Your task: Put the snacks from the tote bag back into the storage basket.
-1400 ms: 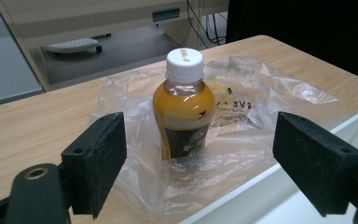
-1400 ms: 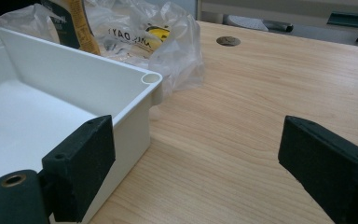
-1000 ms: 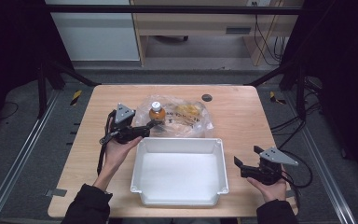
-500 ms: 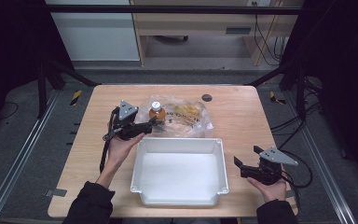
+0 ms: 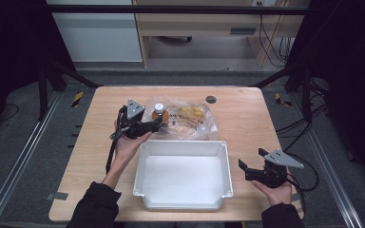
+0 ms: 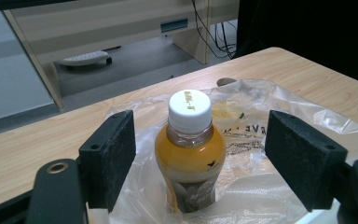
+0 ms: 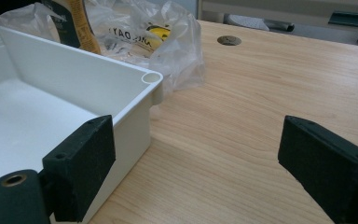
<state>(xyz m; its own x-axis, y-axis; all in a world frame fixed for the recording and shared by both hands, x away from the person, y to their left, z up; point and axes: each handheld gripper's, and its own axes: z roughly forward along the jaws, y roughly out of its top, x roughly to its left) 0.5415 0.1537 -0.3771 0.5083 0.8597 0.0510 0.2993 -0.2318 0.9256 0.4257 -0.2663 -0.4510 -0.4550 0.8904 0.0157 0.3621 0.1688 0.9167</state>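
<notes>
Left gripper (image 6: 198,154), jaws just closing but clear of it, straddles the upright orange juice bottle (image 6: 189,154) standing in the plastic bag (image 6: 261,140); right gripper (image 5: 256,167) idles open, well apart.

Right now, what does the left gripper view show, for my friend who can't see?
A bottle of orange drink with a white cap stands inside a clear plastic bag, between the left claw's two black pads, which do not touch it. The wooden table stretches behind.

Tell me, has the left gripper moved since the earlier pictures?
Yes. In the high view the left gripper has shifted slightly toward the bottle, nearer the white tray. Its fingers have been closing around the bottle, not yet pressing.
</notes>
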